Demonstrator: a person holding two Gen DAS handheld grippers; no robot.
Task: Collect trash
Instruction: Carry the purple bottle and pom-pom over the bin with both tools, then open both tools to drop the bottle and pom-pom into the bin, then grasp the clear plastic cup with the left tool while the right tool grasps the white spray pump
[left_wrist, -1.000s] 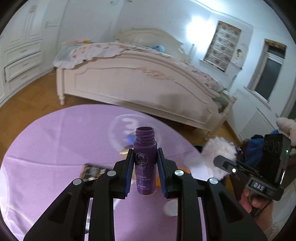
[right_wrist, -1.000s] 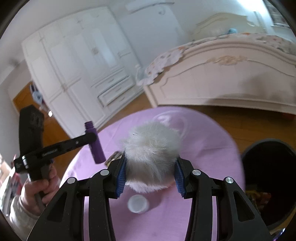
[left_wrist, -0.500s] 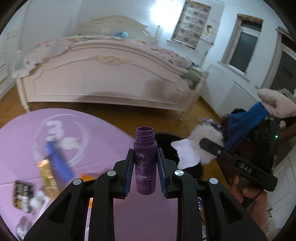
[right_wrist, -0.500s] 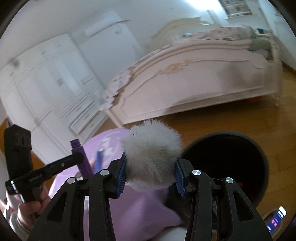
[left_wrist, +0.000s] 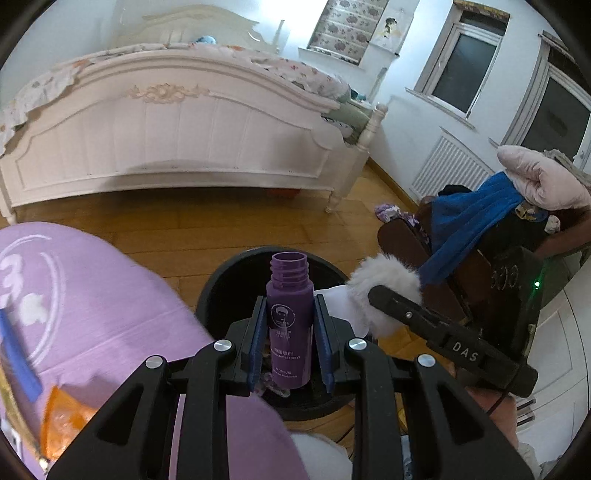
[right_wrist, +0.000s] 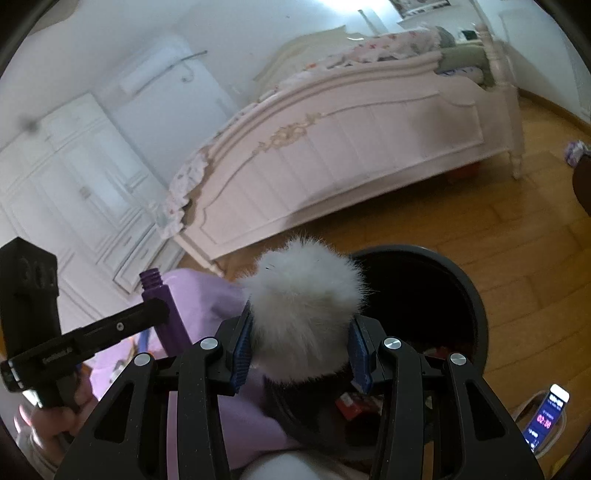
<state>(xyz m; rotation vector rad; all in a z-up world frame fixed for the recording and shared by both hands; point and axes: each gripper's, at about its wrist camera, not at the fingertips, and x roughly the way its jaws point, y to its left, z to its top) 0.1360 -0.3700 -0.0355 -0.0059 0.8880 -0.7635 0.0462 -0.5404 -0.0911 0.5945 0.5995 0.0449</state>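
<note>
My left gripper (left_wrist: 290, 345) is shut on a small purple bottle (left_wrist: 290, 321) with no cap, held upright over the black trash bin (left_wrist: 221, 280) on the floor. My right gripper (right_wrist: 301, 349) is shut on a white fluffy ball (right_wrist: 304, 314) and hangs over the same bin (right_wrist: 469, 295), which holds some scraps. In the left wrist view the fluffy ball (left_wrist: 384, 284) and the right gripper show just right of the bottle. In the right wrist view the purple bottle (right_wrist: 164, 306) shows at the left, in the left gripper.
A purple-clothed table (left_wrist: 92, 295) lies left of the bin, with a blue item (left_wrist: 16, 354) and an orange wrapper (left_wrist: 62, 421) on it. A white bed (left_wrist: 177, 140) stands behind. A chair piled with clothes (left_wrist: 480, 221) is at the right. A phone (right_wrist: 546, 417) lies on the floor.
Both grippers have swung right from over the purple table to over the black bin and dipped lower, each keeping its grip on its item.
</note>
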